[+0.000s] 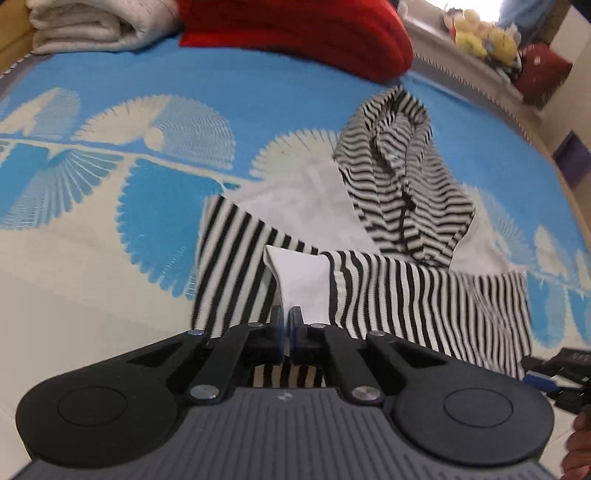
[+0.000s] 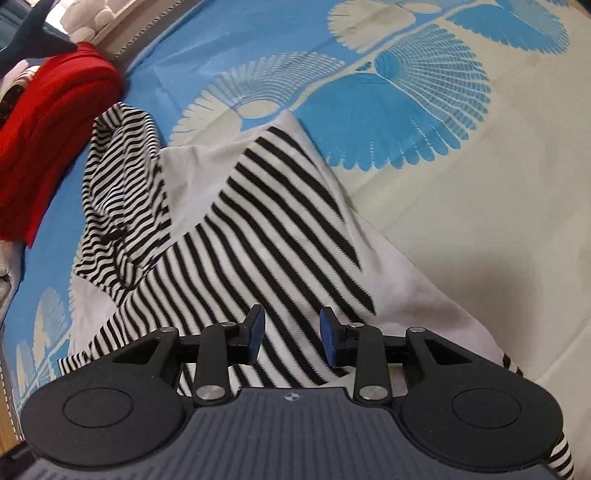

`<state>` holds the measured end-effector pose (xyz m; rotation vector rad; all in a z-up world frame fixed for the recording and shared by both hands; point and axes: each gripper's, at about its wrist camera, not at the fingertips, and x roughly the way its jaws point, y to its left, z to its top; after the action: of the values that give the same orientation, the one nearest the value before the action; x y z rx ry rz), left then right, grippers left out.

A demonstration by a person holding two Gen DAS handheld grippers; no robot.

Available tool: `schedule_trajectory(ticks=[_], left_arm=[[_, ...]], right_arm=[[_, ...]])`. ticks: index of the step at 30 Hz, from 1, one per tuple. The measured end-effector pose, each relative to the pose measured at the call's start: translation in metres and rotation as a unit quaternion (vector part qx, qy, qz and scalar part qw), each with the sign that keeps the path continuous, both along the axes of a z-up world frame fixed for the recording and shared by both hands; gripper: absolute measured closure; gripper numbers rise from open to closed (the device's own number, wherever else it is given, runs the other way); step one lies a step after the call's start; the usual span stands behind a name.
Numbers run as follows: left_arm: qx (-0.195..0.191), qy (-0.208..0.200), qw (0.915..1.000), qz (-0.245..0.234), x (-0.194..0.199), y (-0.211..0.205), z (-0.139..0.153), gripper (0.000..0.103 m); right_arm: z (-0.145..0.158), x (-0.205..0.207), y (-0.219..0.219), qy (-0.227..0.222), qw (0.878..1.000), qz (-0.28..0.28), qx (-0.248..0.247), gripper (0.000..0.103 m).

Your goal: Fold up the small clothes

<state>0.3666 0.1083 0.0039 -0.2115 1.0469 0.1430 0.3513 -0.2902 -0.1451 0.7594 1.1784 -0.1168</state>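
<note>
A small hooded garment (image 1: pixel 424 302) with black and white stripes and white panels lies on a blue and cream patterned bed cover (image 1: pixel 110 229). Its hood (image 1: pixel 399 173) lies crumpled toward the far side. My left gripper (image 1: pixel 286 314) is shut on a white fold of the garment's near edge, which stands up between the pads. In the right wrist view the same garment (image 2: pixel 266 221) spreads out below my right gripper (image 2: pixel 291 321). That gripper hangs open just above the striped cloth, with nothing pinched between its blue pads (image 2: pixel 327 332).
A folded red cloth (image 1: pixel 295 33) (image 2: pixel 48 122) and a folded white blanket (image 1: pixel 92 22) lie at the far edge of the bed. Plush toys (image 1: pixel 484 37) sit on a ledge beyond. The right gripper's tip (image 1: pixel 561 373) and a hand (image 1: pixel 580 443) show at the left view's right edge.
</note>
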Motion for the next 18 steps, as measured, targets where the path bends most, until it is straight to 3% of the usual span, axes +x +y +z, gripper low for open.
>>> schedule_trajectory(ticks=[6, 9, 14, 18], left_arm=[[0.021, 0.045, 0.9986, 0.019, -0.008, 0.008, -0.009, 0.1], [0.04, 0.042, 0.9978, 0.033, -0.005, 0.015, -0.012, 0.099], [-0.023, 0.033, 0.9991, -0.013, 0.0, 0.005, -0.016, 0.094], [-0.038, 0.087, 0.9953, -0.016, 0.004, 0.002, -0.052, 0.092]], right_arm=[[-0.014, -0.003, 0.011, 0.028, 0.999, 0.016, -0.005, 0.067], [-0.022, -0.005, 0.006, 0.056, 0.998, -0.002, -0.009, 0.067], [-0.014, -0.004, 0.0, 0.04, 0.999, -0.007, -0.024, 0.067], [-0.021, -0.002, -0.002, 0.047, 0.998, -0.004, -0.035, 0.067]])
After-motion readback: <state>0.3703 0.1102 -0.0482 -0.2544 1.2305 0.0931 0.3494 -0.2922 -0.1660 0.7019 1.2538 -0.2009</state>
